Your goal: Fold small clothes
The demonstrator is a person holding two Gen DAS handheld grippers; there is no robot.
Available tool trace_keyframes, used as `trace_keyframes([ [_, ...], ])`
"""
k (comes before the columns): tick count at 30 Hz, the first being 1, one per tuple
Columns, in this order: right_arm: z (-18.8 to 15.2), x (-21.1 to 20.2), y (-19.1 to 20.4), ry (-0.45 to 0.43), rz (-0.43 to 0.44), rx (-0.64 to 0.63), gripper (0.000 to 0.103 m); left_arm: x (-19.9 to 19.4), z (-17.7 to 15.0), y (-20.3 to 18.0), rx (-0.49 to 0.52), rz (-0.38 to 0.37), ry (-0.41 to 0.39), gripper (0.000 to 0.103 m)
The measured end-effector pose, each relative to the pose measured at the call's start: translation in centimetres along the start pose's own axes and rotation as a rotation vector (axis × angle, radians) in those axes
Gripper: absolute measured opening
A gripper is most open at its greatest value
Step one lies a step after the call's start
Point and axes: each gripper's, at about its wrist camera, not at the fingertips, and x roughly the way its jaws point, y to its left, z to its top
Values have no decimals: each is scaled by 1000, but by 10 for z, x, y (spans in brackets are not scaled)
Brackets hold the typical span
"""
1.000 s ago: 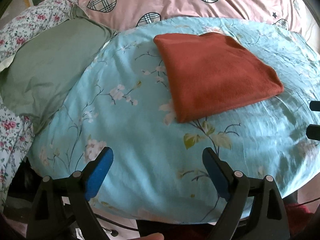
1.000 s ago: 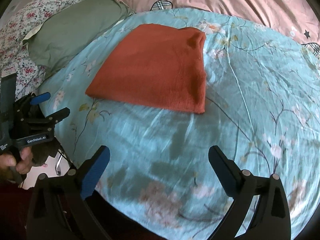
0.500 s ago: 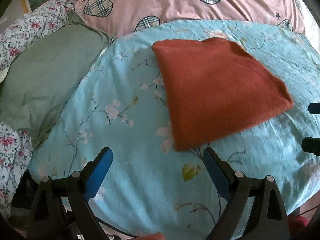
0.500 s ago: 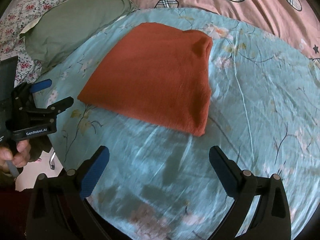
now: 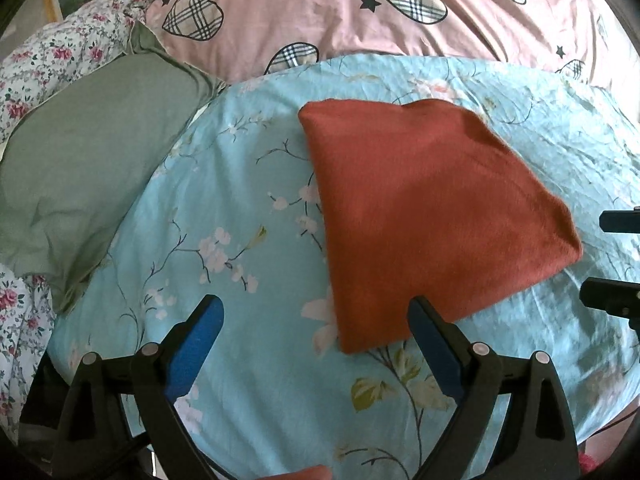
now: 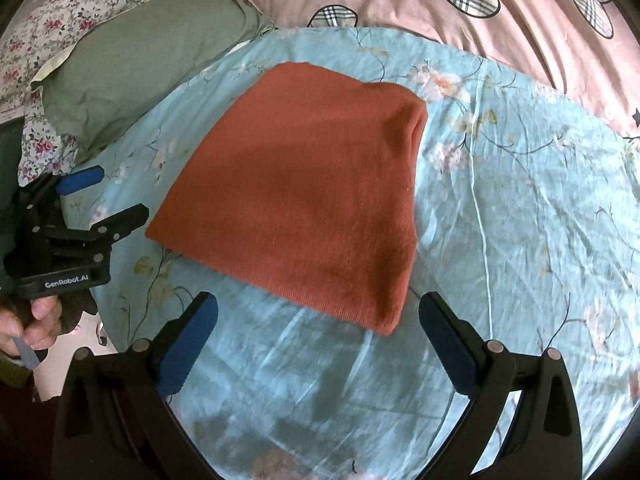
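Both grippers, left gripper (image 5: 316, 334) and right gripper (image 6: 318, 330), hover spread wide and empty at the near edge of the blue floral sheet (image 6: 520, 216). The rust knit garment (image 6: 304, 208) lies folded; a shallow pinch may grab only its top layer and spoil the fold.

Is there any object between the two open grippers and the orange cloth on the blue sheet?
Nothing visible. The orange cloth lies flat on the blue sheet, and only bare sheet separates it from the left gripper and the right gripper, both open.

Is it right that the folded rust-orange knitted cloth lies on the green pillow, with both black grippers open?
Not quite. The right wrist view shows the folded rust-orange knitted cloth lying on the light blue floral sheet, beside the green pillow. Left gripper and right gripper are open.
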Motion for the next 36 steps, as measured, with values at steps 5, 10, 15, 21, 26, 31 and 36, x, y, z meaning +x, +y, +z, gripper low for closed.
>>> trace_keyframes([
  [5,9,-9,3,-20,-3,-13,101,-7,10,3,-3,-10,-19,94],
  [10,13,-17,4,-35,-5,-23,102,-19,15,6,-9,-20,-43,94],
  [15,14,-20,7,-39,-8,-29,102,-25,16,9,-12,-25,-55,95],
  [21,14,-21,6,-43,-3,-31,102,-26,16,8,-15,-32,-54,95],
  [26,14,-21,7,-42,-3,-29,102,-27,16,7,-11,-33,-55,95],
  [31,15,-21,7,-43,-4,-26,102,-26,17,7,-11,-34,-53,95],
  [36,13,-22,8,-48,-6,-16,102,-26,17,4,-6,-39,-53,95],
])
